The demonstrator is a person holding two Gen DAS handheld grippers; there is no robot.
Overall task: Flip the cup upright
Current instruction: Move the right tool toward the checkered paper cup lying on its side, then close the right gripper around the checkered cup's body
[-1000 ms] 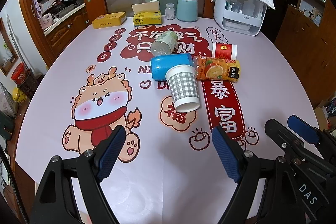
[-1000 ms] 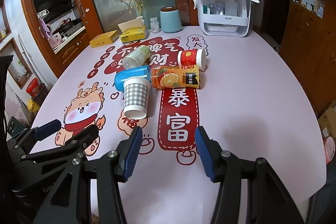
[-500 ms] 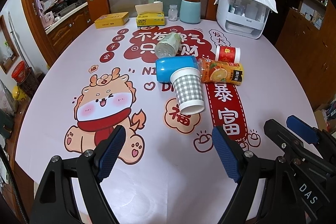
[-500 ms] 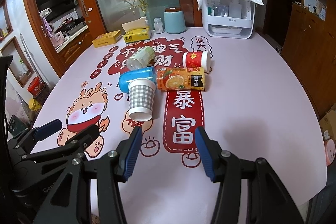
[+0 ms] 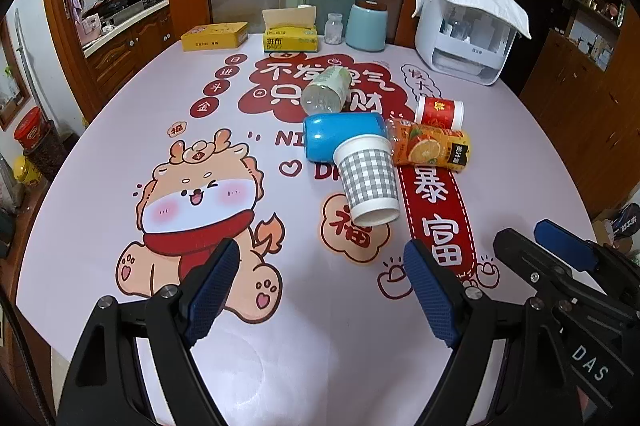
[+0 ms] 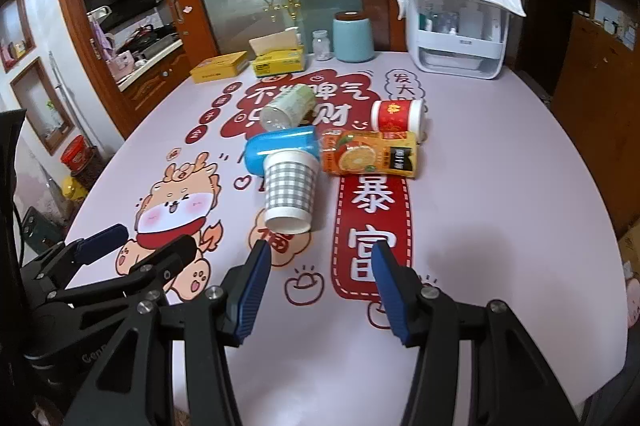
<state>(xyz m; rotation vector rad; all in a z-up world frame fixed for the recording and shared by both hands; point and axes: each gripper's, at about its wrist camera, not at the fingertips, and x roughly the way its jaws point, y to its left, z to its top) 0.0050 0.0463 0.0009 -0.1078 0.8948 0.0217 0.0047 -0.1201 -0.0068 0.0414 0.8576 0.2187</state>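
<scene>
A grey-checked paper cup (image 5: 370, 178) lies on its side mid-table, its open mouth toward me; it also shows in the right wrist view (image 6: 290, 188). A red paper cup (image 5: 439, 112) lies on its side farther back right (image 6: 397, 115). My left gripper (image 5: 320, 258) is open and empty, well short of the checked cup. My right gripper (image 6: 320, 258) is open and empty, just short of that cup's mouth. Each gripper shows at the edge of the other's view.
A blue can (image 5: 342, 134), a clear bottle (image 5: 326, 90) and an orange juice carton (image 5: 430, 146) lie against the checked cup. Tissue box (image 5: 290, 34), yellow tin (image 5: 214, 36), small jar (image 5: 333, 28), teal canister (image 5: 366, 26) and white appliance (image 5: 466, 30) stand along the far edge.
Both grippers have pulled back and risen a little, so the objects sit slightly farther off. Nothing on the table has moved; both stay open.
</scene>
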